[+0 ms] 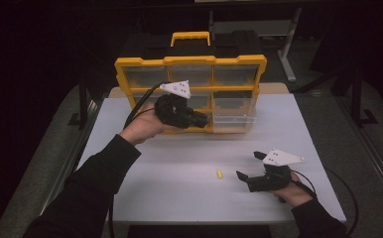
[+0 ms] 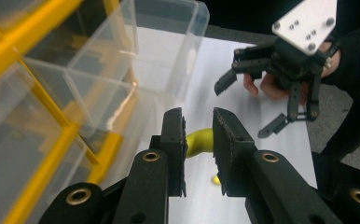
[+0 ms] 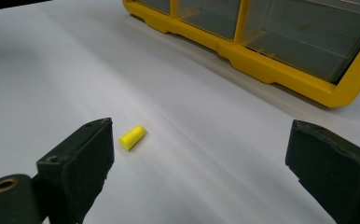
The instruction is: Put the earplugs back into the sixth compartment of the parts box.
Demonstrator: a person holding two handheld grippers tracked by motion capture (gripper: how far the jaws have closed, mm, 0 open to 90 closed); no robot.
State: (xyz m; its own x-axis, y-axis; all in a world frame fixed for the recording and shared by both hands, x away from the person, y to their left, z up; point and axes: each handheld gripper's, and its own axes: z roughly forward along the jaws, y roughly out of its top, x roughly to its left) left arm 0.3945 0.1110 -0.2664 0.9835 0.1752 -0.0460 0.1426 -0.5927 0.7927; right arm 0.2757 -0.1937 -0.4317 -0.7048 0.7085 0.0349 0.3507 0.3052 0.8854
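My left gripper (image 1: 203, 119) (image 2: 197, 116) is raised in front of the yellow organizer case (image 1: 189, 62), shut on a small yellow foam plug (image 2: 199, 141) that bends between its pads. Just to its right, a clear drawer (image 1: 235, 115) (image 2: 169, 46) sticks out of the case. A second yellow plug (image 1: 220, 174) (image 3: 131, 137) lies on the white table (image 1: 179, 198). My right gripper (image 1: 248, 165) (image 3: 201, 135) rests low at the table's right, open, with that plug just left of its jaws. It appears again as the right gripper (image 2: 243, 108) in the left gripper view.
The organizer case (image 3: 280, 70) stands upright at the table's far edge, with a handle on top and several clear drawers. Dark floor and table legs surround the table. Cables trail from both grippers.
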